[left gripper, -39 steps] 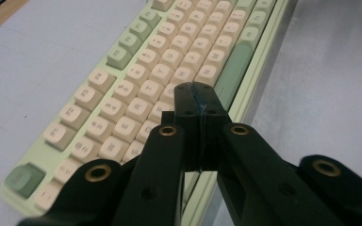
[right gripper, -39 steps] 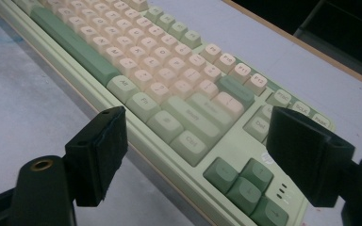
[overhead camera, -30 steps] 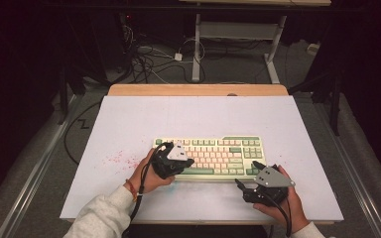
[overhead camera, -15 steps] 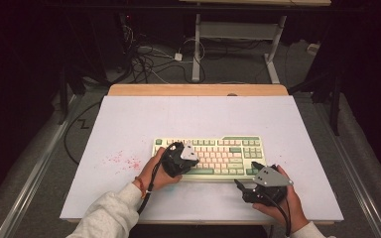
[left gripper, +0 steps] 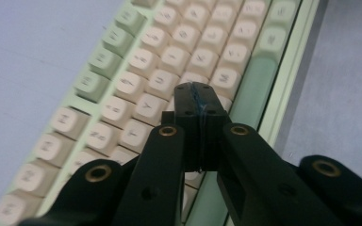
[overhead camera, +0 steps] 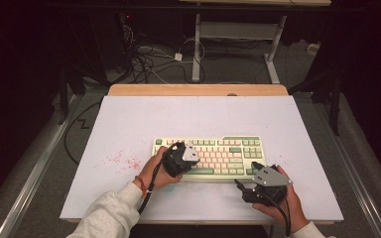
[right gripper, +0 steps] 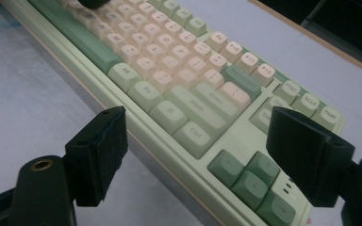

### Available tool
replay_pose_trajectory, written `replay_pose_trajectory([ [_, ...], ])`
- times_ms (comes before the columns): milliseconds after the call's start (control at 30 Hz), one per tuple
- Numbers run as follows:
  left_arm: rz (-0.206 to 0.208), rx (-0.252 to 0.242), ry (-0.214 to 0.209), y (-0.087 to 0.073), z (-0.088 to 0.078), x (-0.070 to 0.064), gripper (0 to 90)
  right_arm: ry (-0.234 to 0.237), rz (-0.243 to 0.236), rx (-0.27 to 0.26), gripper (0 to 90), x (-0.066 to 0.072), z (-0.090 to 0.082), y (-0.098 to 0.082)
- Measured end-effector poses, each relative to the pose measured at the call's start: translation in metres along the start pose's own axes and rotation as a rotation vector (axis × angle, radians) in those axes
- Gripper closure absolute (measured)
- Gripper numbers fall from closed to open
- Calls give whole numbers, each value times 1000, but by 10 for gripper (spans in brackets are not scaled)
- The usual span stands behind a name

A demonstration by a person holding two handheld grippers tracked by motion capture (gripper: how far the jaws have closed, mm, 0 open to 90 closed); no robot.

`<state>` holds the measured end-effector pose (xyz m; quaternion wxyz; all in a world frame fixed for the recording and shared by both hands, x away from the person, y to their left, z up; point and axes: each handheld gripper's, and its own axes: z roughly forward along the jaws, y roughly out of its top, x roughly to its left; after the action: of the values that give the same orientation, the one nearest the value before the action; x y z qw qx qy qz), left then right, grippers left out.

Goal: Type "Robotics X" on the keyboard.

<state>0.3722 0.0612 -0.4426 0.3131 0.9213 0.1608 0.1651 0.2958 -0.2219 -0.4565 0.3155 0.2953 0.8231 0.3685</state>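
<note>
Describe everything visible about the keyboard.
The keyboard lies flat on the white table, long side toward the person. Its case is pale green plastic, with cream letter keys and green modifier, arrow and space keys. The left gripper, jaws shut, has its tip down on the cream letter keys. The right gripper hangs open beside the arrow keys.

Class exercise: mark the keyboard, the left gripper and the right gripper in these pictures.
keyboard (overhead camera: 228,151), high view, on its cream keys.
left gripper (left gripper: 199,106), left gripper view, where its shut jaws meet.
right gripper (right gripper: 207,150), right gripper view, midway between its open jaws.
</note>
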Motion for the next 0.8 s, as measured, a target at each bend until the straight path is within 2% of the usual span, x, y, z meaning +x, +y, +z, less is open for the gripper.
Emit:
replay_pose_trajectory([
  [67, -23, -52, 23, -1, -16, 6, 875, -5, 5, -5, 214, -1, -1, 0],
  [233, -36, -80, 40, -8, -27, 10, 833, -8, 7, -5, 215, -2, -2, 0],
  [300, -48, -94, 56, -13, -32, 12, 795, -9, 10, -4, 215, -2, -1, 0],
  [367, -43, -103, 79, -17, -36, 12, 758, -9, 8, -5, 215, -2, -1, 0],
  [433, -46, -105, 85, -19, -37, 13, 674, -10, 8, -6, 216, -2, -2, 0],
  [467, -47, -120, 110, -25, -41, 13, 638, -9, 10, -7, 217, -3, -2, 0],
  [500, -47, -120, 110, -25, -41, 13, 603, -9, 10, -7, 217, -3, -2, 0],
  [533, -50, -122, 125, -28, -43, 13, 553, -10, 11, -7, 218, -3, -2, 0],
  [567, -46, -143, 160, -34, -47, 12, 505, -10, 11, -8, 219, -3, -2, 0],
  [600, -46, -143, 160, -34, -47, 12, 458, -9, 12, -9, 220, -3, -2, 0],
  [667, -52, -160, 197, -42, -52, 10, 359, -11, 14, -8, 230, -4, -2, 0],
  [700, -52, -160, 197, -42, -52, 10, 318, -10, 15, -6, 235, -4, -2, -1],
  [733, -55, -168, 214, -46, -54, 9, 278, -9, 18, -5, 242, -5, -2, -1],
  [800, -62, -170, 218, -51, -57, 7, 235, -16, 25, -6, 247, -5, -2, -1],
])
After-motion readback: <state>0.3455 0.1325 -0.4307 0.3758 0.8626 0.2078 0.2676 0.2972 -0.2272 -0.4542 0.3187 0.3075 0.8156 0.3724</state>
